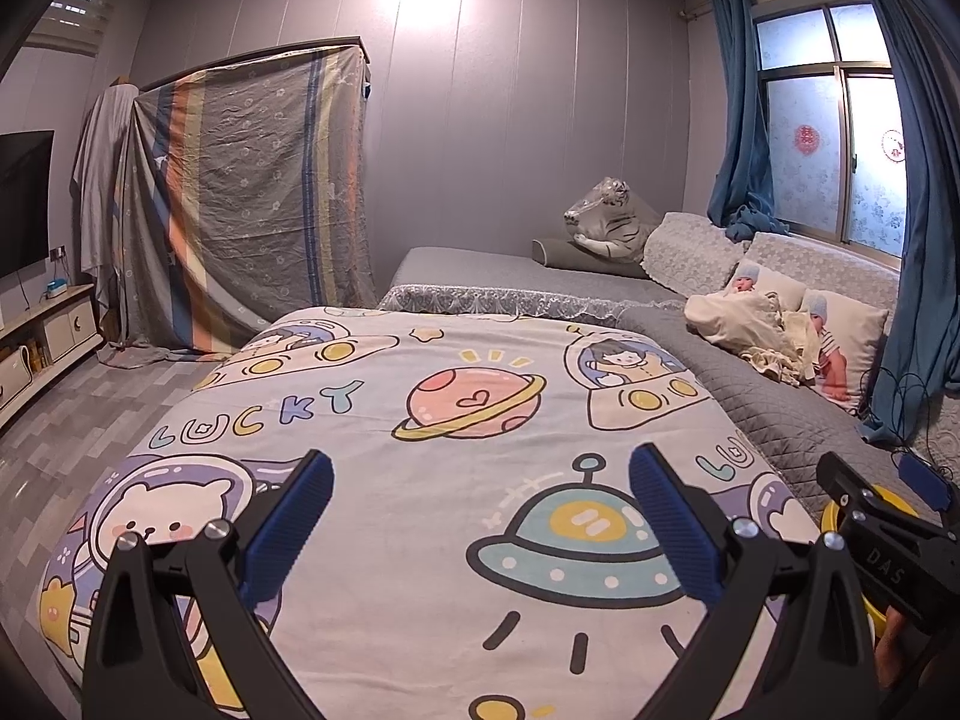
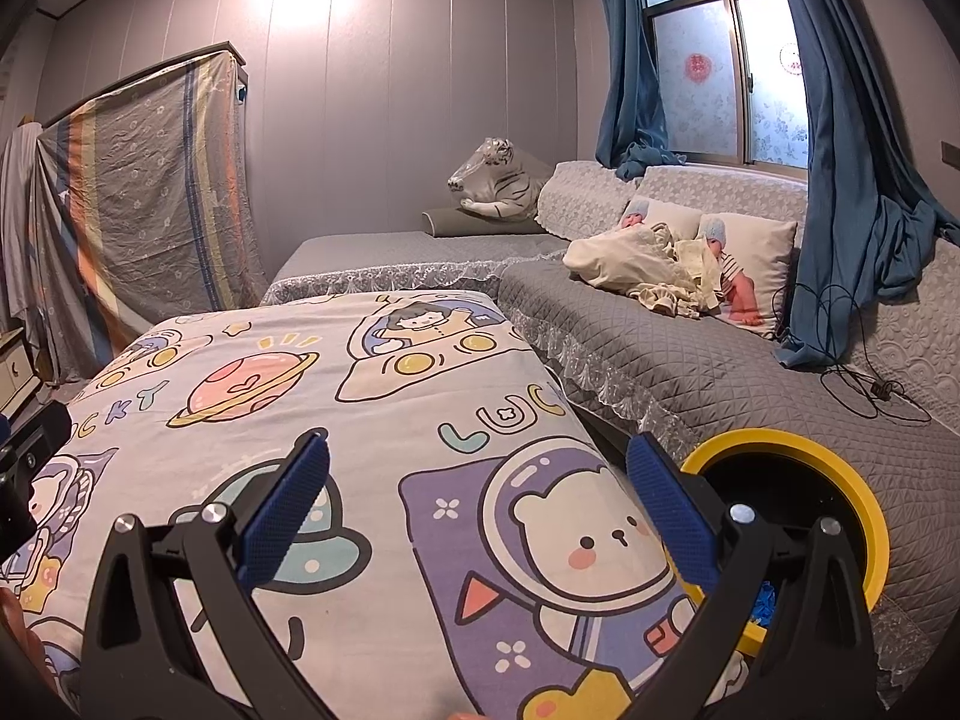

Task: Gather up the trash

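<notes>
Cartoon space-print sheet (image 1: 456, 420) covering flat surface, nothing lying on it

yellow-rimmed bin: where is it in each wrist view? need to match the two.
Left wrist: yellow-rimmed bin is a sliver at the far right edge, mostly hidden behind the right gripper.
Right wrist: bin sits lower right, between the cartoon bedspread and the grey sofa, dark opening facing the camera.
Shared landmark: plush tiger at the back wall.

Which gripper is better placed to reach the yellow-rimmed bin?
Probably the right gripper: the yellow-rimmed bin sits just beside its right finger. The left gripper, also open, hovers over the cartoon sheet, farther away.
</notes>
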`<action>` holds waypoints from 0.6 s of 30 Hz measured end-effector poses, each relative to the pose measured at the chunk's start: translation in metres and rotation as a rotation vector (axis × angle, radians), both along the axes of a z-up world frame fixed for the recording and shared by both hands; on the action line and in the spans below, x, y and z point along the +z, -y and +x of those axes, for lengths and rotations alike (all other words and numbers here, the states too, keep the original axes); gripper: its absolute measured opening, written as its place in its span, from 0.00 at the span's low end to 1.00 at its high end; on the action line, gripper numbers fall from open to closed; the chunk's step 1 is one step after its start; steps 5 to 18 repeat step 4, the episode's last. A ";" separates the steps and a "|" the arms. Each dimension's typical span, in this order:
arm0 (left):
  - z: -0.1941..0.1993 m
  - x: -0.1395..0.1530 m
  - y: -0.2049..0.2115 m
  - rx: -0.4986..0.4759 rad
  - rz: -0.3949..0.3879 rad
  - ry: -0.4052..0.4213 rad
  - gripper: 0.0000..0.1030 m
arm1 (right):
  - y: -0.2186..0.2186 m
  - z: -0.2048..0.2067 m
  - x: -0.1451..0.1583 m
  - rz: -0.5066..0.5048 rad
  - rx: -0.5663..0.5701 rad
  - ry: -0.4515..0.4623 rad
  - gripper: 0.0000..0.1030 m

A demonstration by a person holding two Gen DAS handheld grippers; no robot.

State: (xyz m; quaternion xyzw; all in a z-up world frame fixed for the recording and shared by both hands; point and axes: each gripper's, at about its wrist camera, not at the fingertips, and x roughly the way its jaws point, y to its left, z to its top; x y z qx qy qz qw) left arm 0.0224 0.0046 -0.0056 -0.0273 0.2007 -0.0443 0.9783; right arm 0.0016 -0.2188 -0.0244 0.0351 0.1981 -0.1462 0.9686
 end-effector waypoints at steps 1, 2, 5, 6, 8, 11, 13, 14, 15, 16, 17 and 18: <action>0.001 0.000 0.000 -0.001 0.000 -0.001 0.92 | 0.000 0.000 0.000 0.000 0.000 0.000 0.92; 0.001 0.000 0.000 0.000 0.000 -0.002 0.92 | 0.001 0.000 0.000 0.001 0.001 -0.001 0.92; 0.001 0.000 0.000 -0.002 -0.001 -0.003 0.92 | 0.000 0.000 0.000 0.000 0.000 0.000 0.92; 0.001 0.000 0.000 -0.002 -0.001 -0.003 0.92 | 0.000 0.000 0.000 0.000 0.000 0.000 0.92; 0.001 0.000 0.000 -0.002 -0.001 -0.003 0.92 | 0.000 0.000 0.000 0.000 0.000 0.000 0.92; 0.001 0.000 0.000 -0.002 -0.001 -0.003 0.92 | 0.000 0.000 0.000 0.000 0.000 0.000 0.92; 0.001 0.000 0.000 -0.002 -0.001 -0.003 0.92 | 0.000 0.000 0.000 0.000 0.000 0.000 0.92; 0.001 0.000 0.000 -0.002 -0.001 -0.003 0.92 | 0.000 0.000 0.000 0.000 0.000 0.000 0.92; 0.001 0.000 0.000 -0.002 -0.001 -0.003 0.92 | 0.000 0.000 0.000 0.000 0.000 0.000 0.92; 0.001 0.000 0.000 -0.002 -0.001 -0.003 0.92 | 0.000 0.000 0.000 0.000 0.000 0.000 0.92; 0.001 0.000 0.000 -0.002 -0.001 -0.003 0.92 | 0.000 0.000 0.000 0.000 0.000 0.000 0.92; 0.001 0.000 0.000 -0.002 -0.001 -0.003 0.92 | 0.000 0.000 0.000 0.000 0.000 0.000 0.92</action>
